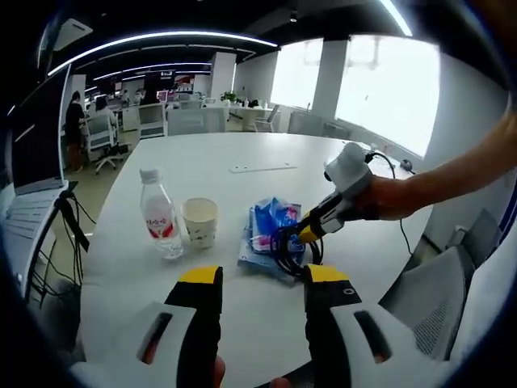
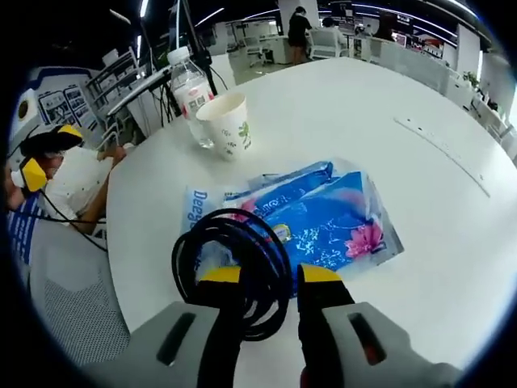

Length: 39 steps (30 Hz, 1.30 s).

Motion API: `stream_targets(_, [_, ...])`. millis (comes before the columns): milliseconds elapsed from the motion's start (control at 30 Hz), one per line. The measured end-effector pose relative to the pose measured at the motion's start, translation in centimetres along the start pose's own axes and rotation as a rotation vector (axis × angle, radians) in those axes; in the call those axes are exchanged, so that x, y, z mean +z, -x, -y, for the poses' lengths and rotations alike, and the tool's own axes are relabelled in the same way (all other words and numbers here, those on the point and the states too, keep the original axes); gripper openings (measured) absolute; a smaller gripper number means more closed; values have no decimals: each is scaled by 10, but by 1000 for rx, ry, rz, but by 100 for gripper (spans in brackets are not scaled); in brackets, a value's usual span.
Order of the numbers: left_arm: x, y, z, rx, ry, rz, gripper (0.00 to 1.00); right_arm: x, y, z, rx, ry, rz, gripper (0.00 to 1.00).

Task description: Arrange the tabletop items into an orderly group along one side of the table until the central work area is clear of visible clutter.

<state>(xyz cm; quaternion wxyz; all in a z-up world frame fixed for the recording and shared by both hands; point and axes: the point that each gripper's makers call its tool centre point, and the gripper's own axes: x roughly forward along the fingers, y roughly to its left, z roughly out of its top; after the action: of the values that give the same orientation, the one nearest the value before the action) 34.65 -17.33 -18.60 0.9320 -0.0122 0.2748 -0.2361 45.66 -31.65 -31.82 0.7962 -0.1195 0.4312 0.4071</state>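
On the white table [image 1: 242,153] a clear water bottle [image 1: 160,217] with a red label stands next to a paper cup [image 1: 200,221]. Right of them lies a blue tissue pack [image 1: 271,226] with a coiled black cable [image 1: 289,249] on its near edge. My right gripper [image 1: 308,234] reaches in from the right, held by a hand, its tips at the coil. In the right gripper view, the right gripper [image 2: 269,276] is shut on strands of the black cable [image 2: 230,242] over the tissue pack [image 2: 323,218]; the cup [image 2: 227,123] and bottle [image 2: 189,89] stand beyond. My left gripper [image 1: 264,279] hovers open near the table's edge.
An open laptop [image 1: 32,153] sits off the table's left side, with cords hanging below it. A grey chair [image 1: 432,303] stands at the right edge. A flat white cover plate [image 1: 262,168] lies mid-table. The left gripper [image 2: 44,153] shows at far left, beyond the table edge.
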Motion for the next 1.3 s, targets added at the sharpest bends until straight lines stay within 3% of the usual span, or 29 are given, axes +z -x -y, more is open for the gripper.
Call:
stream_targets(500, [-2,1,-6,15,11,-4,39,1,-5,2,-6,36,11,16])
stream_targets(600, [-1,0,-6,14,10,-5,39,0,-1,3,-35,68,18,13])
stream_targets(767, [0,-2,-6,17,17,-4,39,-1,5,2,-45,45,52,9])
stream_targets(1300, [2,-6,-4,19,19,-4,39,3,37,-18,-58,61,133,8])
